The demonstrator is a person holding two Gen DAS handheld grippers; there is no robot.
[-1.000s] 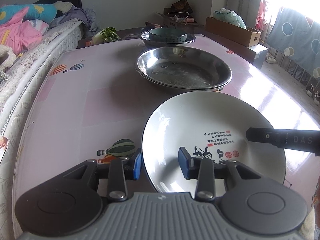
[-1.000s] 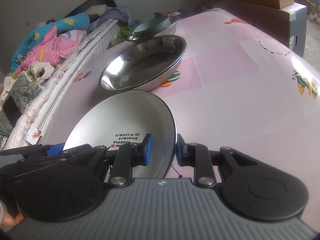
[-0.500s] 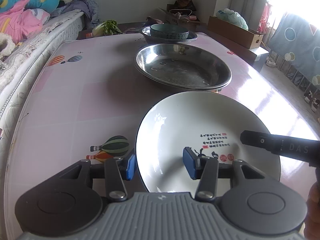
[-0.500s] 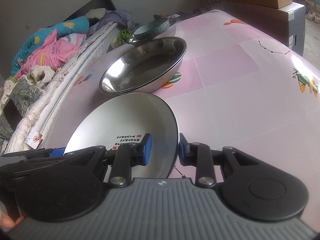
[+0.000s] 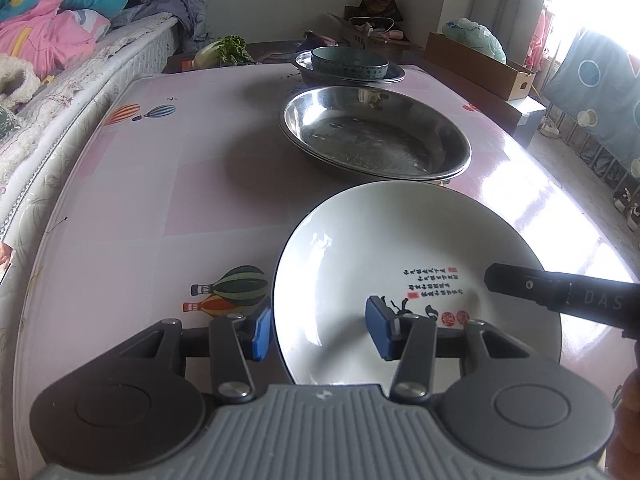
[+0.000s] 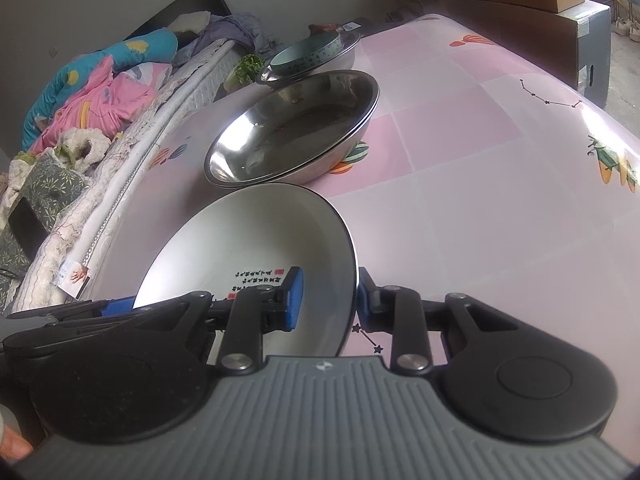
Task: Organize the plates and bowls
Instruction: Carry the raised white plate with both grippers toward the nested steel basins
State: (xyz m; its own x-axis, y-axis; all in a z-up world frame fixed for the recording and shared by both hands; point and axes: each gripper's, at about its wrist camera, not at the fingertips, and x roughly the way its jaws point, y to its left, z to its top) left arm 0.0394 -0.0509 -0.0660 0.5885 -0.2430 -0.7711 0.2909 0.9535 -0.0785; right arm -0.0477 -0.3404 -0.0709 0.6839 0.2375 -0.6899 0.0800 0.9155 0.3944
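A white plate (image 5: pixel 400 248) with black and red writing is held a little above the pink table (image 5: pixel 160 184). My left gripper (image 5: pixel 320 330) is open and straddles its near left rim, pads apart from it. My right gripper (image 6: pixel 326 300) straddles the plate's right rim (image 6: pixel 280 232); its jaws stand a little apart, and I cannot tell if the pads press the rim. Beyond the plate sit two stacked steel basins (image 5: pixel 376 132), also in the right wrist view (image 6: pixel 292 128). Further back a teal bowl (image 5: pixel 350 64) rests in a steel dish.
A bed with pink and blue bedding (image 5: pixel 52 36) runs along the table's left side. Green vegetables (image 5: pixel 228 50) lie behind the table. Cardboard boxes (image 5: pixel 480 64) stand at the back right. Bare pink tabletop (image 6: pixel 500 168) lies to the right of the dishes.
The left gripper's jaws have widened a little around the plate rim. The plate has lifted and tilted slightly, with the right gripper on its rim throughout.
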